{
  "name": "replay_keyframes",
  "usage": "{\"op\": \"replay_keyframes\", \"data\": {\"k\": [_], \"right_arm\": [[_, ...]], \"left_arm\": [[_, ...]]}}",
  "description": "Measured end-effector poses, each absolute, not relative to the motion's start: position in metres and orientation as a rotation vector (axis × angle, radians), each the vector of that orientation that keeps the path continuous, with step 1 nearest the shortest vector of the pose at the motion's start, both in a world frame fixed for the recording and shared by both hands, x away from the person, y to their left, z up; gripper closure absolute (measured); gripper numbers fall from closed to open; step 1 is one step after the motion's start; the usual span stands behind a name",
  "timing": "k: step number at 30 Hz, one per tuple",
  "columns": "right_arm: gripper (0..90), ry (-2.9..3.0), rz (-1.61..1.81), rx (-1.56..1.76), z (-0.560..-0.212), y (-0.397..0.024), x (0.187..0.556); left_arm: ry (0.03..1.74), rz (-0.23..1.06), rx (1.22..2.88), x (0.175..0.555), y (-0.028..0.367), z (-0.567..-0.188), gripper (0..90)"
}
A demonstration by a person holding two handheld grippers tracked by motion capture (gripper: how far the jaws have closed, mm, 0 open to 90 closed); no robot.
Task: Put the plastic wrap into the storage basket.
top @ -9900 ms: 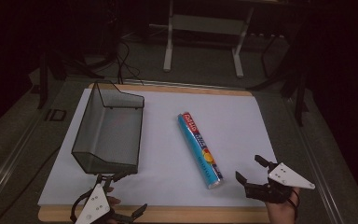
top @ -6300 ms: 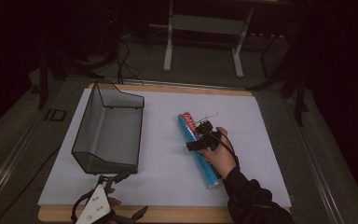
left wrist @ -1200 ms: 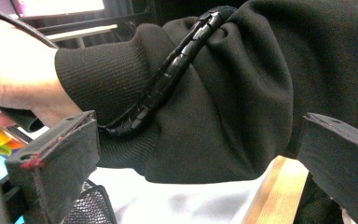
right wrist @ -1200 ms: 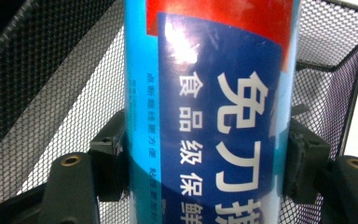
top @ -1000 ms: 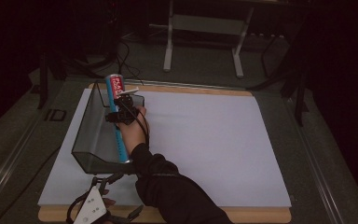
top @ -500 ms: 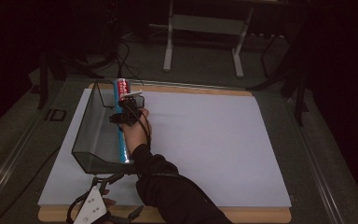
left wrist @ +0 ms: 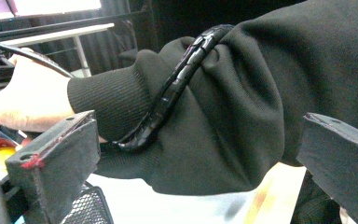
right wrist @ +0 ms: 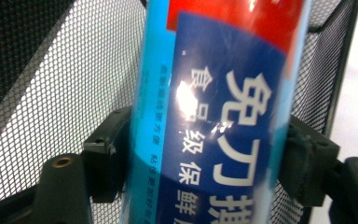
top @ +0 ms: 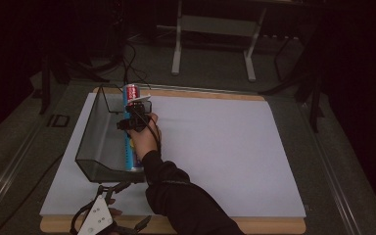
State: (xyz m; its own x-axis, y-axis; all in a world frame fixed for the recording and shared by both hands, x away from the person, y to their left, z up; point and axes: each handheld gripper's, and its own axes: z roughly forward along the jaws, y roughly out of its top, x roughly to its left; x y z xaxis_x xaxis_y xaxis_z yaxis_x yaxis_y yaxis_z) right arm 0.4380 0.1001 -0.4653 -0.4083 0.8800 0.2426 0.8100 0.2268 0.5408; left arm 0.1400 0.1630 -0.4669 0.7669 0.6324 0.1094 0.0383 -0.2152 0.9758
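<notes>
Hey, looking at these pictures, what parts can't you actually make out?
- High view: the middle of the blue tube is hidden by the hand and right gripper.
- Right gripper view: the tube's ends are cut off by the frame edges, and whether the fingers still press on it is unclear.
- Left gripper view: a black sleeve hides most of the mesh basket.
- High view: the left gripper is dark and partly cut off at the bottom edge.

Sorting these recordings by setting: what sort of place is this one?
Probably a lab or studio recording bench, not a home: a wooden table covered with plain white paper, a dark room with trailing cables, and a bare metal stand behind.
</notes>
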Motion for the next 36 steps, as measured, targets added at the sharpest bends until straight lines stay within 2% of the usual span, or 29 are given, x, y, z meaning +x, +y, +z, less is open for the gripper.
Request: {"op": "replay_keyframes", "data": {"k": [4, 5, 12, 36], "right_arm": [[25.2, 2.354, 0.955, 1.601, -0.46, 0.098, 0.437], [20.0, 2.369, 0.983, 1.569, -0.453, 0.095, 0.436], [13.3, 2.406, 1.045, 1.451, -0.43, 0.07, 0.427], [14.2, 2.419, 1.132, 1.282, -0.409, -0.011, 0.396]], "left_arm": [[0.531, 0.594, 1.72, 0.14, 0.163, -0.467, 0.5], [0.53, 0.593, 1.72, 0.14, 0.163, -0.467, 0.5], [0.529, 0.596, 1.727, 0.14, 0.161, -0.467, 0.4], [0.537, 0.594, 1.748, 0.143, 0.157, -0.469, 0.5]]}}
